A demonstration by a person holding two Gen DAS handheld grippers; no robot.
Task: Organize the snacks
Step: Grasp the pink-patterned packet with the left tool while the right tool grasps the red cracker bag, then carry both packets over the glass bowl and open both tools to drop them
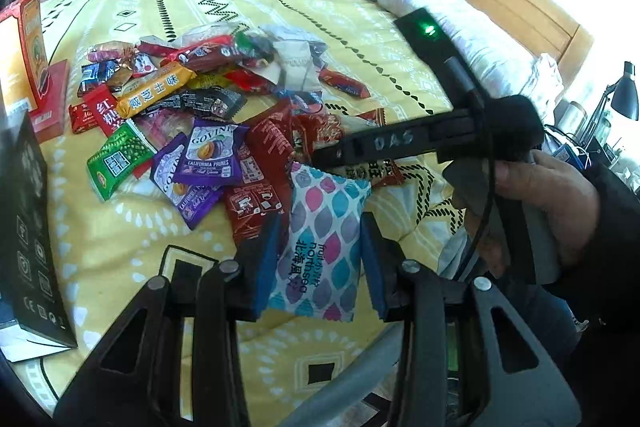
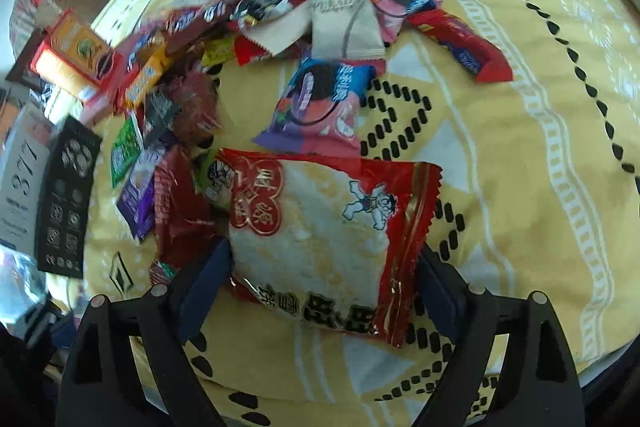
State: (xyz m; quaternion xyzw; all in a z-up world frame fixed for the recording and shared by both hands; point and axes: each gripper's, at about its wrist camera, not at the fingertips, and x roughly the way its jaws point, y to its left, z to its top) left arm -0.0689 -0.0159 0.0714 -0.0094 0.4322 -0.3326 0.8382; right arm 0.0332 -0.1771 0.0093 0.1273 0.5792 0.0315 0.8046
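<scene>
Above the bedspread [image 1: 120, 247], left tool [image 1: 320, 263] tilts down, clamping patterned packet [image 1: 320, 239]

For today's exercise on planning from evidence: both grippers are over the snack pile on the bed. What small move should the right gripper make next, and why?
Probably close the right gripper on the red rice-cracker packet: its open fingers straddle the packet without pressing on it, and the left gripper already holds the leaf-patterned packet.

Snack pile [image 1: 208, 107] on bedspread [image 1: 280, 3], boxes [image 1: 36, 67] left
</scene>
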